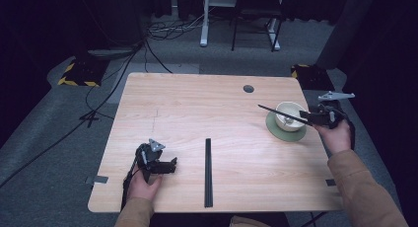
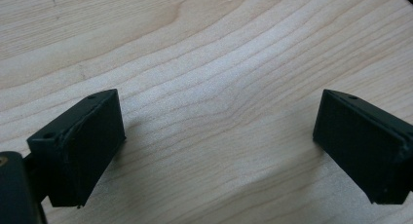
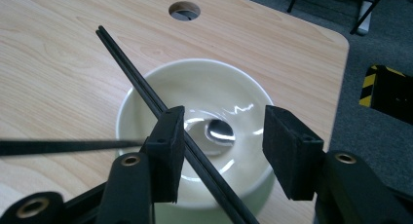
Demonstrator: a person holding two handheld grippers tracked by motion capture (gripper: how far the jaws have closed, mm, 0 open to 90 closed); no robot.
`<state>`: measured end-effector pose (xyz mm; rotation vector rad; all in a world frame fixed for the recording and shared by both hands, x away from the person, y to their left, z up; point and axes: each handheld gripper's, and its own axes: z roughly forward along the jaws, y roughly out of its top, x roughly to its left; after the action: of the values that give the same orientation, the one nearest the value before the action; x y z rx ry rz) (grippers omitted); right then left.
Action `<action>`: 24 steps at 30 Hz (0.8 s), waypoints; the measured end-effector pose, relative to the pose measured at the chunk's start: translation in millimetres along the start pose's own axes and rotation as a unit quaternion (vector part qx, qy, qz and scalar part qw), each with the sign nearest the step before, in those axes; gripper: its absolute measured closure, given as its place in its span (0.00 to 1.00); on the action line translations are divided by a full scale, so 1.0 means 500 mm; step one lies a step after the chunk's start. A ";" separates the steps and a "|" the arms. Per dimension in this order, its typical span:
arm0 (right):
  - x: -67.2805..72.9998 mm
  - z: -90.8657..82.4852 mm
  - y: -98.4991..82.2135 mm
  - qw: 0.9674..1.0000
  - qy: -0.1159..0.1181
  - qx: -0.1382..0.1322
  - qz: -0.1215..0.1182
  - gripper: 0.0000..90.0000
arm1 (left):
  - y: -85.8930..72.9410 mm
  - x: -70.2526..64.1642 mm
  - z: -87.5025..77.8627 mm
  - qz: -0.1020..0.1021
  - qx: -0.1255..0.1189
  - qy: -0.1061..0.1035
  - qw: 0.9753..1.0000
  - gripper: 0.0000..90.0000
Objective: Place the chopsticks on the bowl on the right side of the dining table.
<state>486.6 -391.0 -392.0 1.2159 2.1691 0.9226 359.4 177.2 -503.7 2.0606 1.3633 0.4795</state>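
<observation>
A pair of black chopsticks (image 1: pixel 274 111) lies slanted across a cream bowl (image 1: pixel 290 109) that stands on a green saucer (image 1: pixel 276 131) at the table's right side. My right gripper (image 1: pixel 306 117) reaches over the bowl from the right. In the right gripper view the chopsticks (image 3: pixel 131 68) run between the open jaws of my right gripper (image 3: pixel 224 114), close beside the left jaw and well apart from the right one. The bowl (image 3: pixel 160 85) sits right under the jaws. My left gripper (image 1: pixel 172 164) rests low at the front left, and its jaws (image 2: pixel 220 95) stand wide open over bare wood.
A long thin black bar (image 1: pixel 208 172) lies near the table's front middle, pointing away from the person. Another thin black stick (image 3: pixel 63 146) comes in level from the left of the right gripper view. A round cable hole (image 1: pixel 248 89) is behind the bowl. The table's right edge (image 1: pixel 315 133) is close.
</observation>
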 end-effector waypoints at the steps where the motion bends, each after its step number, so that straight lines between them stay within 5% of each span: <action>1: -0.004 -0.007 -0.007 1.000 -0.001 -0.002 0.003 0.55 | 0.000 0.000 0.000 0.000 0.000 0.000 1.000 0.05; 8: -0.026 -0.024 -0.060 1.000 -0.009 0.015 0.008 0.51 | 0.000 0.000 0.000 0.000 0.000 0.000 1.000 0.05; 24: -0.069 0.002 -0.088 0.998 -0.042 0.038 0.026 0.51 | 0.000 0.000 0.000 0.000 0.000 0.000 1.000 0.05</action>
<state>480.2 -437.3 -422.9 1.3291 2.1325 0.8030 359.4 177.2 -503.7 2.0601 1.3634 0.4791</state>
